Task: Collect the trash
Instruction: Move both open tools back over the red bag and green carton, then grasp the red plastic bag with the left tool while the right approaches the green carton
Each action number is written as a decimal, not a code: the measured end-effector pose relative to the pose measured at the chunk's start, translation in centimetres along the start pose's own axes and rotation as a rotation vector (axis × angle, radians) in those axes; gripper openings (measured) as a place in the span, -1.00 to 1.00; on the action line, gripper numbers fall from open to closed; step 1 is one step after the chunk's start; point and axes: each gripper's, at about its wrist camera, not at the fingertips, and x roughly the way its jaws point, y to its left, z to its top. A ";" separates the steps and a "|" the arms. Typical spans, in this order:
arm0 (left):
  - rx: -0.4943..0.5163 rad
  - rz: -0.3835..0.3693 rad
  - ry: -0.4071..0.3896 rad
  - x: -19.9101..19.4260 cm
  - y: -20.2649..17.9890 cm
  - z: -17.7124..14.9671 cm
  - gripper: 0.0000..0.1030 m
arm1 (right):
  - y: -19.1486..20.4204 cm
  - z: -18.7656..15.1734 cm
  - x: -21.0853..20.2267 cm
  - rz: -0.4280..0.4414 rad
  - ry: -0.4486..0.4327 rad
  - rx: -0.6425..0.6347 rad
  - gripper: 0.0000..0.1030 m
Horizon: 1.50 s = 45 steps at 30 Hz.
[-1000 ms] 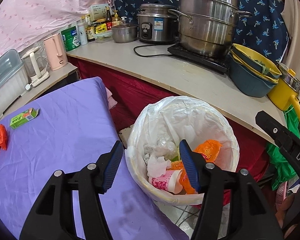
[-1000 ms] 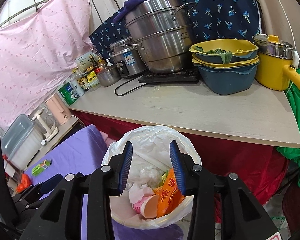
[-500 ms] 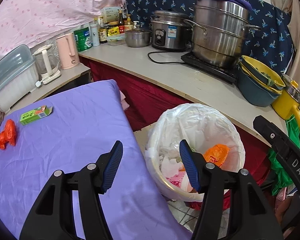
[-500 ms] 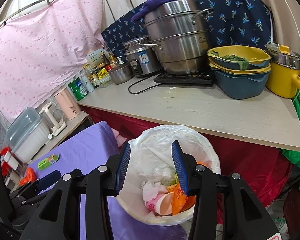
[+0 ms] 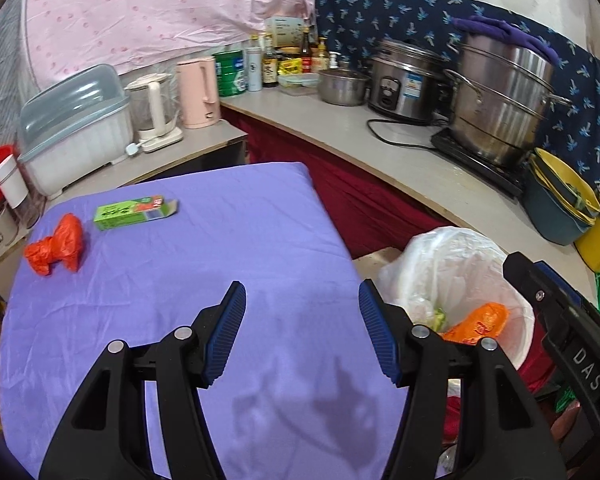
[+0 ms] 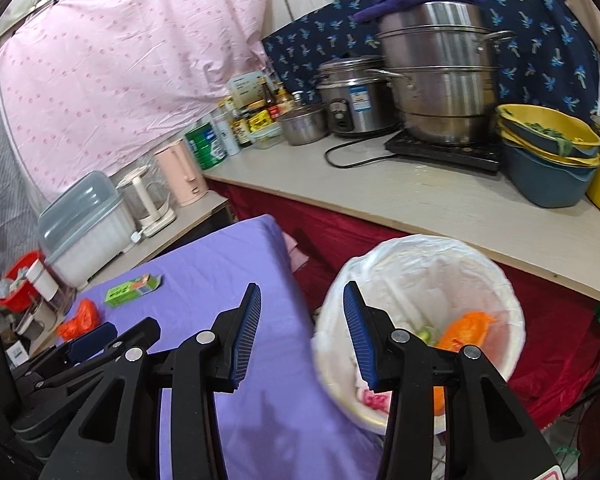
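Still uncollected on the purple cloth (image 5: 228, 248): a green carton (image 5: 134, 212) and a crumpled orange bag (image 5: 56, 246), both near the far left corner. Carton lying flat, long axis running left to right along the cloth's far edge, opened flap end pointing right. Orange bag just left of it and slightly nearer, apart from it, a lump with no clear long axis. Wide bare cloth between both pieces and the grippers.

Left gripper (image 5: 302, 330) hovering over the cloth's near middle, jaws apart, nothing between them. Right gripper (image 6: 300, 338) jaws also apart and empty, straddling the cloth's right edge, one finger over the cloth, the other over the lined bin (image 6: 496, 276).

Bin standing just off the cloth's right edge, below the counter (image 6: 440, 204), holding an orange wrapper (image 6: 466, 330) and other scraps. Low shelf with a pink kettle (image 5: 196, 92) just beyond the cloth's far edge.
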 end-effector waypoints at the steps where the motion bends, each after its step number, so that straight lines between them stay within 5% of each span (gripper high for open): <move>1: -0.006 0.006 0.000 0.0 0.6 0.0 0.08 | 0.7 -0.2 0.2 0.007 0.005 -0.007 -0.17; 24: -0.221 0.295 0.068 2.7 25.7 -2.8 0.16 | 20.7 -5.6 10.9 0.194 0.178 -0.192 -0.18; 35: -0.313 0.393 0.099 5.7 35.9 -3.0 0.24 | 25.1 -6.6 17.6 0.208 0.234 -0.206 -0.18; 40: -0.352 0.403 0.090 7.1 39.6 -1.9 0.49 | 26.1 -6.0 20.6 0.207 0.241 -0.198 -0.18; 45: -0.379 0.401 0.092 9.1 42.4 -0.8 0.49 | 27.1 -5.3 23.1 0.208 0.243 -0.198 -0.18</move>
